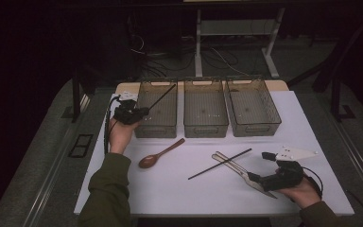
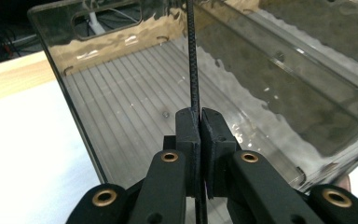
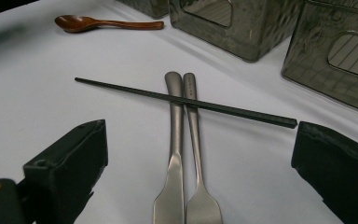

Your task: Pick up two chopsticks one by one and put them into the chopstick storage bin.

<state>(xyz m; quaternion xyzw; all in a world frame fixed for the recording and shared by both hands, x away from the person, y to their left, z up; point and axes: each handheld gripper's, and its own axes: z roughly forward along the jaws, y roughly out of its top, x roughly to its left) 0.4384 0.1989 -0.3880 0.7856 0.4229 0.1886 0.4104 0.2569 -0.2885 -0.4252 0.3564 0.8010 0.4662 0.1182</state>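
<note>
Chopstick (image 2: 194,60) sits clamped in left gripper (image 2: 199,116) over the left bin (image 1: 144,130), ready for dropping; right gripper (image 3: 200,154) gapes wide.

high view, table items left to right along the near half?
wooden spoon → black chopstick → metal utensils → right gripper

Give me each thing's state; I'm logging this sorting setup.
Left gripper: shut on held chopstick, over the left bin.
Right gripper: open, holding nothing.
Second chopstick: lying across two metal utensils.
Wooden spoon: flat on the table.
Middle bin: empty.
</note>
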